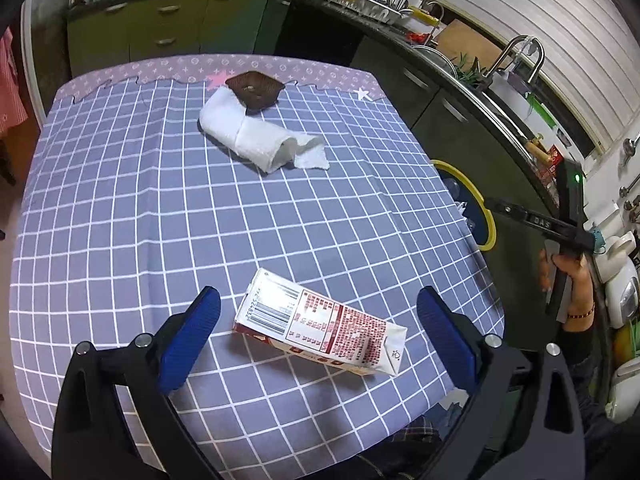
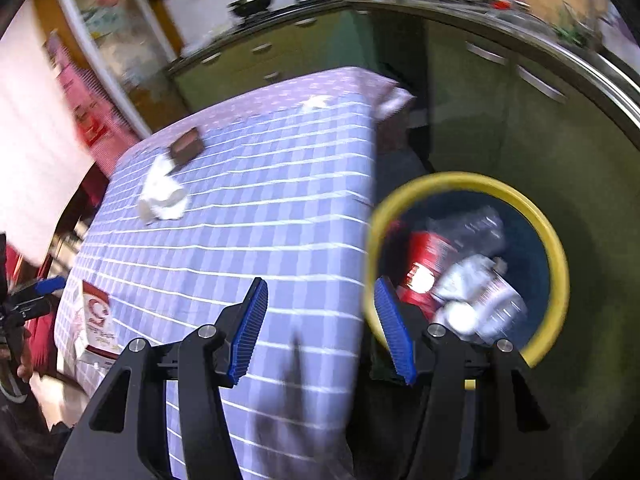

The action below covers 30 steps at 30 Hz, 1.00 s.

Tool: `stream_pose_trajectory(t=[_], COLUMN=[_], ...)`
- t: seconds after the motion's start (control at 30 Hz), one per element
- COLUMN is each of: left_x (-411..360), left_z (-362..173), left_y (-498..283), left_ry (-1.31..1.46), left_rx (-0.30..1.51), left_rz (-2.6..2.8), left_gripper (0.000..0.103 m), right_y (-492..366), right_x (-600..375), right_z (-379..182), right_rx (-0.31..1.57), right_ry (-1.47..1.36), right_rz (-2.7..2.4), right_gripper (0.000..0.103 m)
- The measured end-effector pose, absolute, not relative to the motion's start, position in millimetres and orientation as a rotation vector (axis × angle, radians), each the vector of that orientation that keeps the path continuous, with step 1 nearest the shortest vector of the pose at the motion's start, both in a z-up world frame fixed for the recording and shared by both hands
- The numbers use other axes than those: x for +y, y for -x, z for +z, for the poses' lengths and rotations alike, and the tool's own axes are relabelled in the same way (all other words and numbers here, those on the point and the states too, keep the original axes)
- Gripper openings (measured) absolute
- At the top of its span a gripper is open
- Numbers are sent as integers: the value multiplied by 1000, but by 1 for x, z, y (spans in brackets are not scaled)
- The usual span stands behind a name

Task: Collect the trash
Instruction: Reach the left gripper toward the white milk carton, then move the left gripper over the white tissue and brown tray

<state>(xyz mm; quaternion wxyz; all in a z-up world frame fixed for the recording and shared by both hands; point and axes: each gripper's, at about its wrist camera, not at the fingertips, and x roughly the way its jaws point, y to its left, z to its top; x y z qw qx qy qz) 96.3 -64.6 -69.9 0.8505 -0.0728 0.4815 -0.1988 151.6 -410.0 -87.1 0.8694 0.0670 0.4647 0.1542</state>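
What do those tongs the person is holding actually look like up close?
Both the left tongs and right tongs have black angular plastic arms with silver screws and ribbed blue pads. Seen from the side, the right tool's black bar carries pale lettering and a green light.

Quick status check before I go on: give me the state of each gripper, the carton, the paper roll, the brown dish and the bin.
left gripper: open, empty, fingers either side of the carton
right gripper: open, empty, at the table edge near the bin
milk carton: lying on its side on the table, not gripped
paper towel roll: lying down, partly unrolled
brown dish: upright, beside the roll
trash bin: open, holding bottles and a red can
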Motion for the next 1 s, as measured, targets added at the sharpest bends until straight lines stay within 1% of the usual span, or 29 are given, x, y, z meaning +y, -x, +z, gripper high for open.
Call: stream_pose_trajectory(t=[0.23, 0.4, 0.6, 0.73, 0.87, 1.0], left_x=[-56, -58, -98, -120, -125, -124], left_z=[-61, -51, -33, -52, -80, -96], left_y=[-89, -102, -170, -225, -264, -286], left_ry=[152, 106, -147, -287, -334, -329], left_rx=[990, 980, 967, 1009, 1063, 1087], left_rz=[-407, -439, -552, -600, -574, -526], left_gripper=[94, 94, 94, 94, 94, 94], right_y=[-199, -219, -199, -169, -147, -134], right_x=[-289, -254, -283, -330, -365, -383], right_z=[-73, -69, -56, -47, -44, -49], right_rx=[967, 966, 944, 927, 922, 930], right_ry=[46, 45, 37, 11, -16, -37], right_rz=[550, 572, 483, 388, 324, 299], right_gripper=[56, 56, 56, 57, 58, 58])
